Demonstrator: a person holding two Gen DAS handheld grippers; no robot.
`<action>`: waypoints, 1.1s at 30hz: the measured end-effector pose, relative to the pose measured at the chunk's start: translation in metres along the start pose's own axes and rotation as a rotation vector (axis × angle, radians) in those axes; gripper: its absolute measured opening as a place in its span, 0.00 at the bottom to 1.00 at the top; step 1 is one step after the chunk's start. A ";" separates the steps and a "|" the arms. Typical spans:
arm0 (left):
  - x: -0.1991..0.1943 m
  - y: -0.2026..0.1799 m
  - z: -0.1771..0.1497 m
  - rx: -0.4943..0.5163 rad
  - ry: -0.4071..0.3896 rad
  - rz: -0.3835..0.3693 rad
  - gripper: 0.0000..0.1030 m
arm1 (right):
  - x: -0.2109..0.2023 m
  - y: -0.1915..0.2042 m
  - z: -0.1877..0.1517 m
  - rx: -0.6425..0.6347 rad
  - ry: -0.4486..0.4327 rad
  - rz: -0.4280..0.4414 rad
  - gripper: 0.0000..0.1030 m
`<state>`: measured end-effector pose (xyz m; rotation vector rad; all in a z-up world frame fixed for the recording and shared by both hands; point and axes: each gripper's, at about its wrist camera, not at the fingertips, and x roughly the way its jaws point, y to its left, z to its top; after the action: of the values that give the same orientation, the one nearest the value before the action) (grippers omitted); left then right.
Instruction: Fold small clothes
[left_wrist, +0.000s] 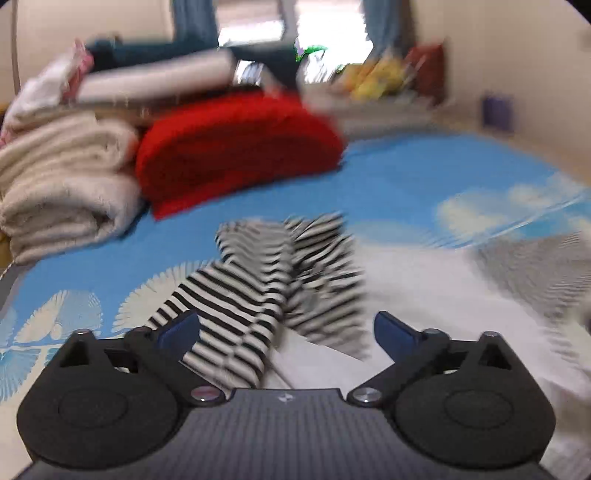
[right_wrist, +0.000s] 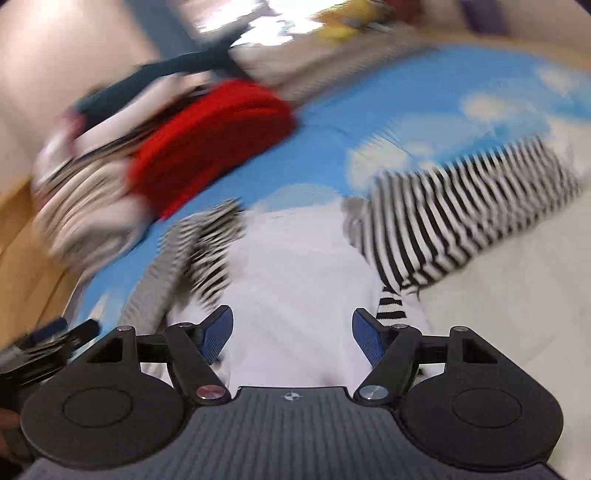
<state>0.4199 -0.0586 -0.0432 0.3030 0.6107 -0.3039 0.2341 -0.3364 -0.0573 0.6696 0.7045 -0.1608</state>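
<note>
Right gripper (right_wrist: 292, 334) sits low and near, blue pads spread apart, nothing pinched between them. White garment body (right_wrist: 295, 266) lies directly ahead of the open jaws on the blue patterned bedsheet (right_wrist: 388, 107). Black-and-white striped sleeve (right_wrist: 454, 214) stretches off to the right, its cuff end just beside the right pad. A second striped sleeve (right_wrist: 207, 251), badly blurred, lies bunched to the left. Far left: folded red blanket (right_wrist: 210, 144), with cream folded towels (right_wrist: 85, 214) beside it, nearer the bed edge. Part of another black gripper (right_wrist: 48, 343) shows at the near left edge; its state is unreadable. Whole view is tilted and motion-smeared.
</note>
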 end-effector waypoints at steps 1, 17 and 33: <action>0.035 -0.001 0.008 0.010 0.051 0.024 0.92 | 0.018 -0.002 -0.003 -0.011 0.041 -0.033 0.68; 0.004 0.387 -0.137 -0.964 0.249 0.502 0.02 | 0.061 0.029 -0.022 -0.179 0.150 -0.092 0.67; 0.049 0.367 -0.100 -0.644 0.171 0.422 0.93 | 0.082 0.030 -0.038 -0.203 0.206 -0.137 0.68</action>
<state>0.5408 0.3035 -0.0814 -0.1686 0.7608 0.3308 0.2859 -0.2828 -0.1168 0.4471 0.9525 -0.1451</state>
